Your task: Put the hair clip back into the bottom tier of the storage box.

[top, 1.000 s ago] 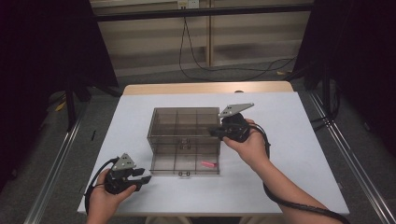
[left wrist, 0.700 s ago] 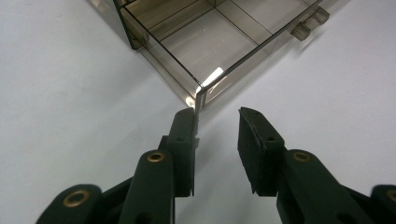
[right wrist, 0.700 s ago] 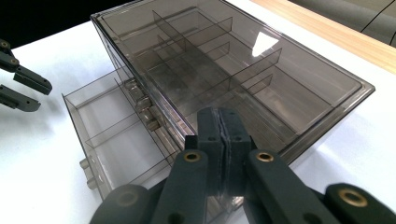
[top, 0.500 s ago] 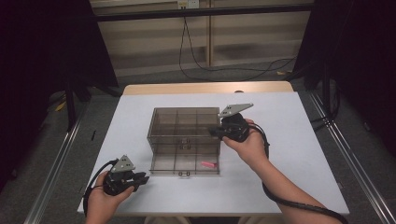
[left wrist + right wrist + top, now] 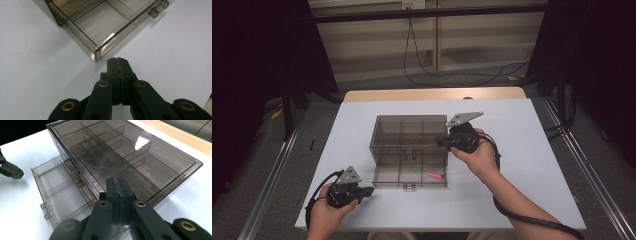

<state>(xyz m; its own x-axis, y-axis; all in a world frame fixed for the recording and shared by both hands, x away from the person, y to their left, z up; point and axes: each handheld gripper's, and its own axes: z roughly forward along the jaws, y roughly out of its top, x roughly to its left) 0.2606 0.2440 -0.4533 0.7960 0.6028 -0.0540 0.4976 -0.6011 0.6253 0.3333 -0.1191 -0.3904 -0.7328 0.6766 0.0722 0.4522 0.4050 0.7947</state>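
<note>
Looking at the high view first: smoky clear drawer box (image 5: 411, 135) sits mid-table (image 5: 537, 150), bottom drawer (image 5: 409, 175) pulled out toward the person, small pink item (image 5: 435, 176) lying in the drawer's right part. Right gripper (image 5: 443, 143) is against the box's right front corner, hand (image 5: 479, 155) behind it; whether it touches the box, can't tell from here. Left gripper (image 5: 368, 190) rests low on the table near the drawer's front left corner, apart from it, hand (image 5: 329, 205) wrapped around it. Left gripper view: jaws pressed together, nothing between them, having just been closing; tip (image 5: 117, 60) sits just short of the drawer corner (image 5: 96, 53), white table (image 5: 37, 62) under it, drawer handle (image 5: 157, 8) at top right. Right gripper view: jaws together, nothing between them, tip (image 5: 117, 180) over the top edge of the box (image 5: 120, 150) near its corner; dividers visible through the lid. Open drawer (image 5: 62, 195) sticks out to the left, empty compartments in sight; the other gripper (image 5: 8, 168) is at the far left edge on the table.
</note>
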